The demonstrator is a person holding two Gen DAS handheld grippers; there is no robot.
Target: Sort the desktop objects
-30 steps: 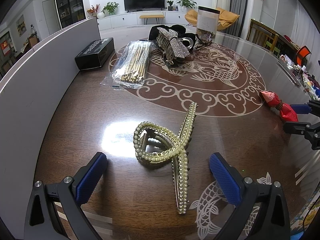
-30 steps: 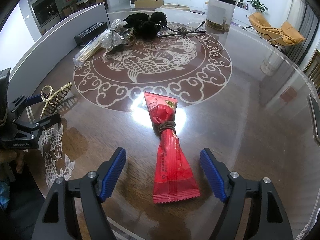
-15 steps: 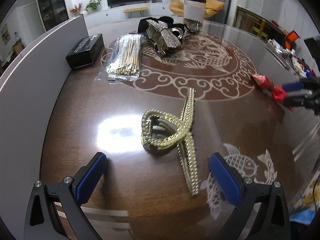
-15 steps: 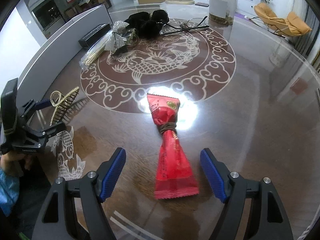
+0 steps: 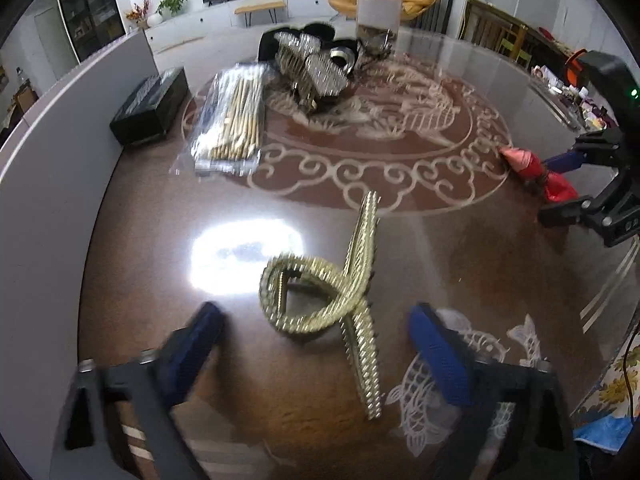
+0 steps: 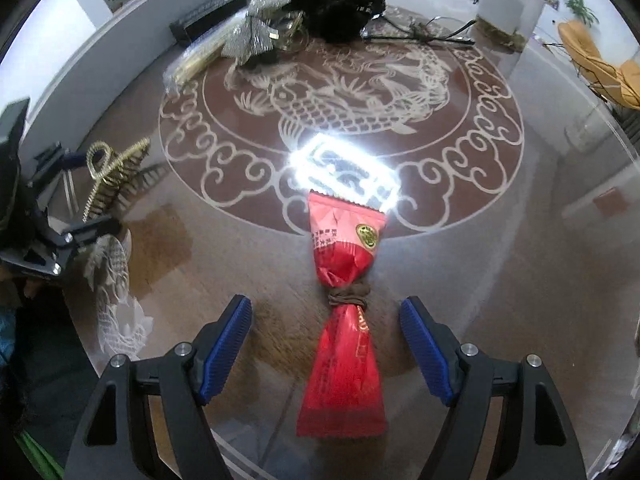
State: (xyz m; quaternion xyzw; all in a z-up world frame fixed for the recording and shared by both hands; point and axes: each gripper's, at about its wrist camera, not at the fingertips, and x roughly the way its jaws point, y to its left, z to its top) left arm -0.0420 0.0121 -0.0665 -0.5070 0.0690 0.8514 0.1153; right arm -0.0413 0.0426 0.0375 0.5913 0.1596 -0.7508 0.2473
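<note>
**Both tools spread wide over the hair clip and the red packet**

While the left tool [image 5: 316, 344] hangs low over the dark, glossy surface [image 5: 140, 240], its two blue-padded fingers [image 5: 436, 356] stand wide apart and hold nothing. Between them lies a gold hair clip [image 5: 336, 292] studded with small beads, its looped end toward the left finger and its long toothed arm running up and away toward the pale scroll pattern in the surface. Neither pad touches the clip. The view is blurred, so fine detail of the clip cannot be made out.

The right tool [image 6: 326, 348] is likewise spread open and empty. A red packet [image 6: 344, 376], pinched at its waist by a brown tie [image 6: 348, 294], lies lengthwise between its fingers, with the wider near end closest to the camera and the far end reaching the edge of a bright glare patch. The pads sit on either side of the waist, apart from the wrapper.

From the right wrist view the clip shows at far left, near the left tool's dark frame. From the left wrist view the packet shows at far right, beside the right tool's fingers.

Farther back on the surface lie a clear bag of sticks [image 5: 232, 120], a black box [image 5: 152, 106] against the grey wall [image 5: 48, 152], and a sparkly silver clip [image 5: 316, 72] resting against some black furry items [image 6: 340, 6].
</note>
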